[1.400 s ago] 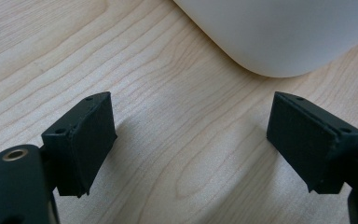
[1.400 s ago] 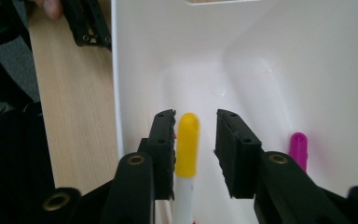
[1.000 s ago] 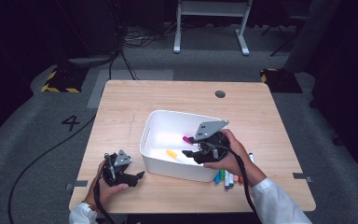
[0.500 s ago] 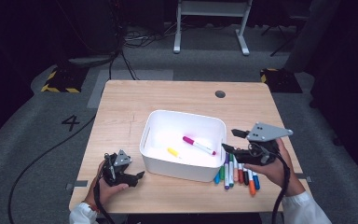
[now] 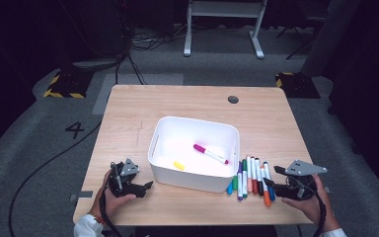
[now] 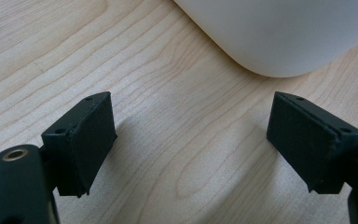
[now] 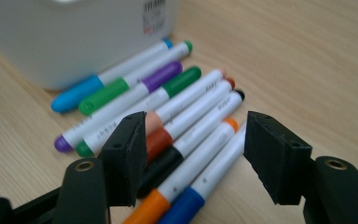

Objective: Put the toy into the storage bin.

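Note:
A white bin (image 5: 197,120) stands mid-table holding a magenta marker (image 5: 210,154) and a small yellow piece (image 5: 178,165). Several coloured markers (image 5: 250,174) lie in a row against its right side. My right gripper (image 5: 270,185) is low at the row's near end, open, its jaws having just been opening. In the right gripper view (image 7: 196,154) the black (image 7: 168,163), orange (image 7: 193,170) and blue markers (image 7: 216,179) lie between the jaws, and the pads touch none of them. My left gripper (image 5: 145,187) rests open left of the bin, bare wood between its jaws (image 6: 191,144).
The bin's rounded corner (image 6: 284,32) is just ahead of the left jaws. A dark round hole (image 5: 233,99) sits in the table (image 5: 138,108) at the far right. The front edge runs close under both hands. Cables and a white stand (image 5: 222,24) lie beyond.
The right gripper left the bin, where the magenta marker now lies loose, and came right and down to the marker row, jaws wider. The left gripper stayed put.

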The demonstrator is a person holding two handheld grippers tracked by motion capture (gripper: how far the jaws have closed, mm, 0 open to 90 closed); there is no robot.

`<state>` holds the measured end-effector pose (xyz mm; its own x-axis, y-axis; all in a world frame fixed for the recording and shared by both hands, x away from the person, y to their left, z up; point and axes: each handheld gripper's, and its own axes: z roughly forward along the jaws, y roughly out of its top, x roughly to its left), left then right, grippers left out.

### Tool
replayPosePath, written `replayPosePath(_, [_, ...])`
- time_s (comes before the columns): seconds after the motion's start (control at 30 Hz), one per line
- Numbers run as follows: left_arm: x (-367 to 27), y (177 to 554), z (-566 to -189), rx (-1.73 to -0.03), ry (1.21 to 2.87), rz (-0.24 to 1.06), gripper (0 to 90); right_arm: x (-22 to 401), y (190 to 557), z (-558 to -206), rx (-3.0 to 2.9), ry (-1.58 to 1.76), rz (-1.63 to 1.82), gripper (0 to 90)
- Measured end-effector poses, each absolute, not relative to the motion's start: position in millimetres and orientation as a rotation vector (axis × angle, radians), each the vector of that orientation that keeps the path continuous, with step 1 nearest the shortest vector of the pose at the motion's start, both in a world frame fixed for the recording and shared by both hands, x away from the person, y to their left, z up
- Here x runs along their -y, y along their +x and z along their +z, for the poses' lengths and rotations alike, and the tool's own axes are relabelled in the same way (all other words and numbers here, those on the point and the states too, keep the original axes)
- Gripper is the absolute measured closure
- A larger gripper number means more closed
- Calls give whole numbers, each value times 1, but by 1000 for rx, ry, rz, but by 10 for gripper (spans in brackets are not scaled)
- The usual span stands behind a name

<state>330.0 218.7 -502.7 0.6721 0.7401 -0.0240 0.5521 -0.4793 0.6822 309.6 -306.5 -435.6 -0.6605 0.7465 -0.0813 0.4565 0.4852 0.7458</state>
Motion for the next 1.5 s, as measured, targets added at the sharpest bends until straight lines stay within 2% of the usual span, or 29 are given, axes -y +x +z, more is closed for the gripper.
replayPosePath(0.37, [-219,330,-503,-991,2209,360,154,327,308,-470,-2367,1121,928,401])
replayPosePath(0.57, [-219,330,-503,-991,2210,360,154,333,310,-480,-2359,1197,874,447])
replayPosePath(0.63, [-219,330,-503,-991,2209,360,154,338,311,-484,-2351,1230,866,487])
replayPosePath(0.8, [-219,330,-503,-991,2210,359,154,356,314,-488,-2287,1324,902,699])
replayPosePath(0.87, [-219,330,-503,-991,2210,359,154,360,314,-489,-2270,1331,911,740])
replayPosePath(1.2, [-219,330,-503,-990,2210,359,154,366,317,-487,-2220,1319,927,748])
replayPosePath(1.5, [-219,330,-503,-991,2210,359,154,370,319,-467,-2150,1285,1001,748])
